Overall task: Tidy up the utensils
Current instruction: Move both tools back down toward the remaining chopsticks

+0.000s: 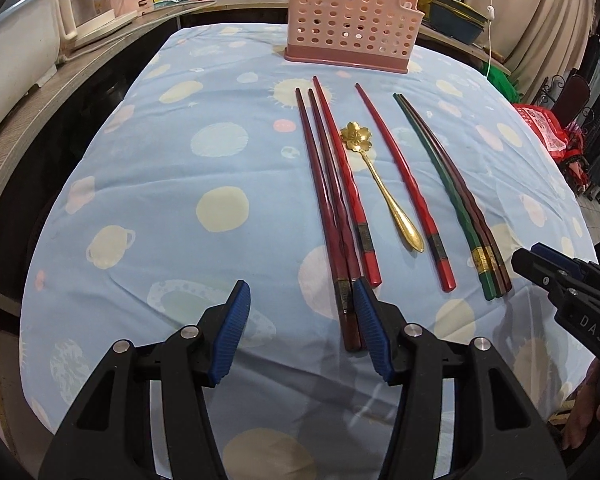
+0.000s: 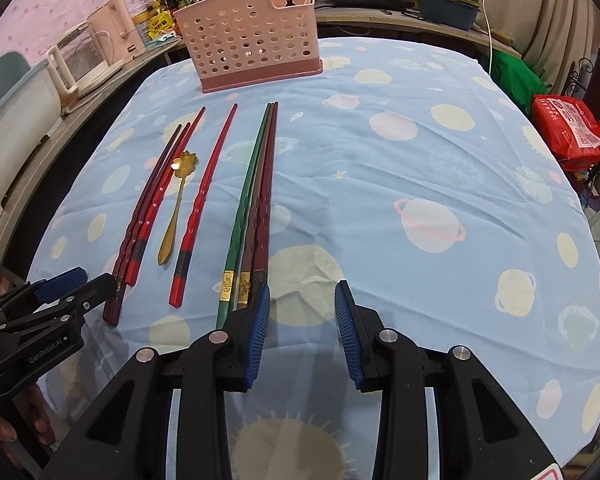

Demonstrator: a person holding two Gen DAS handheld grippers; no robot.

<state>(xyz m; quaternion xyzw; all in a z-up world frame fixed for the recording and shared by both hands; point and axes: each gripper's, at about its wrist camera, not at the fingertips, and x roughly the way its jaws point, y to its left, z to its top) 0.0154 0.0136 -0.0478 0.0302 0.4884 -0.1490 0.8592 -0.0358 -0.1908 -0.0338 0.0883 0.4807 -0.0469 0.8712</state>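
Chopsticks, count: seven in all, lying lengthwise on the tablecloth (image 1: 188,168), tips toward the holder.
Dark red pair (image 1: 332,216): two, lying side by side at the left of the row.
Bright red chopsticks: two, lying apart; one (image 1: 342,184) just beside the dark pair, the other (image 1: 404,188) on the far side of the spoon.
Green and brown bundle (image 2: 256,204): three sticks lying together, one green, two brown-red, in the right wrist view; in the left wrist view they are overlapping and hard to separate.
Spoon (image 1: 380,184): one, gold, flower-shaped bowl, lying between the two bright red chopsticks.
Holder (image 1: 348,20): one pink perforated basket, standing upright at the far edge of the table, well apart from the utensils.
Left gripper (image 1: 300,320): jaws standing apart, nothing between the pads; its right pad is covering the butt ends of the dark red pair.
Right gripper (image 2: 302,320): jaws parted, only cloth in the gap; its left pad is hiding the butt ends of the bundle.
Cut off: holder top in the left view; contents of the holder are too dim to identify.
Writing: "GenRobot.AI" showing on the left gripper body; "DAS" showing on the right gripper body; gold bands on the chopsticks and the red bag (image 2: 568,132) are bearing print too small to read.
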